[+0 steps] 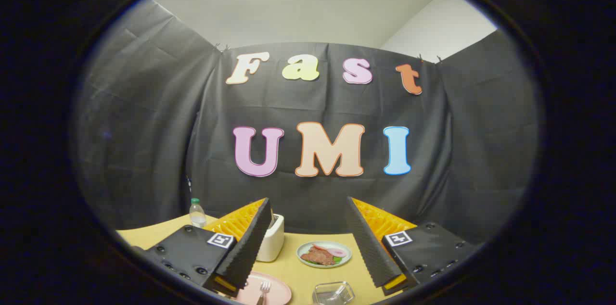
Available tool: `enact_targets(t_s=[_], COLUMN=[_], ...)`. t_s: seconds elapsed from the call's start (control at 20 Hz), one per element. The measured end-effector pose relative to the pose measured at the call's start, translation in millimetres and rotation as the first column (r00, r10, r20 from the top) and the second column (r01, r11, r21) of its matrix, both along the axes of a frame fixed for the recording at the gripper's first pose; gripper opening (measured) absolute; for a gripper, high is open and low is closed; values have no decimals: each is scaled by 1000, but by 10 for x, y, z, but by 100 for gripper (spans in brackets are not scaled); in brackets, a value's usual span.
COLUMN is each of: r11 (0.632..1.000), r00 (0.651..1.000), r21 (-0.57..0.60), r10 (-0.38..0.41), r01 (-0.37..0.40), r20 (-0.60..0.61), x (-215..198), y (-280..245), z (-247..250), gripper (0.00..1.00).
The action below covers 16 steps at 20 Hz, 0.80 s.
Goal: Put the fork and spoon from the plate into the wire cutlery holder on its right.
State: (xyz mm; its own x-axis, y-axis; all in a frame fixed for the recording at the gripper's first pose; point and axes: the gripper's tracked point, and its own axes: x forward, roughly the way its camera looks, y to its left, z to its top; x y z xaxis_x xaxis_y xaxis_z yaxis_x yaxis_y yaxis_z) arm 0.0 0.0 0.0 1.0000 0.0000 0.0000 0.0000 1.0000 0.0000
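Fork lies on a pink plate on the yellow surface, just ahead of the left finger; its handle is cut off from sight. Gripper jaws stand wide apart, holding nothing, with open surface between them. Beyond sit a plate of food, a white container and a water bottle. A clear glass dish sits near the right finger, partly cut off.

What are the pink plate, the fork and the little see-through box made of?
The plate, between the open fingers of the gripper, looks like matte plastic or ceramic; its dull pink face leaves that open. The fork on it looks like metal, grey and shiny. The box looks like clear plastic or glass: you see through it.
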Motion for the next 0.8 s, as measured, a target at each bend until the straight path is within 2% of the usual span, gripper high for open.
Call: enact_targets(t_s=[0.8], r11=[997], r00=[998], r21=[65], r10=[44], r01=[-41], r20=[-35], x=[40], y=[121], z=[-104], gripper=[97])
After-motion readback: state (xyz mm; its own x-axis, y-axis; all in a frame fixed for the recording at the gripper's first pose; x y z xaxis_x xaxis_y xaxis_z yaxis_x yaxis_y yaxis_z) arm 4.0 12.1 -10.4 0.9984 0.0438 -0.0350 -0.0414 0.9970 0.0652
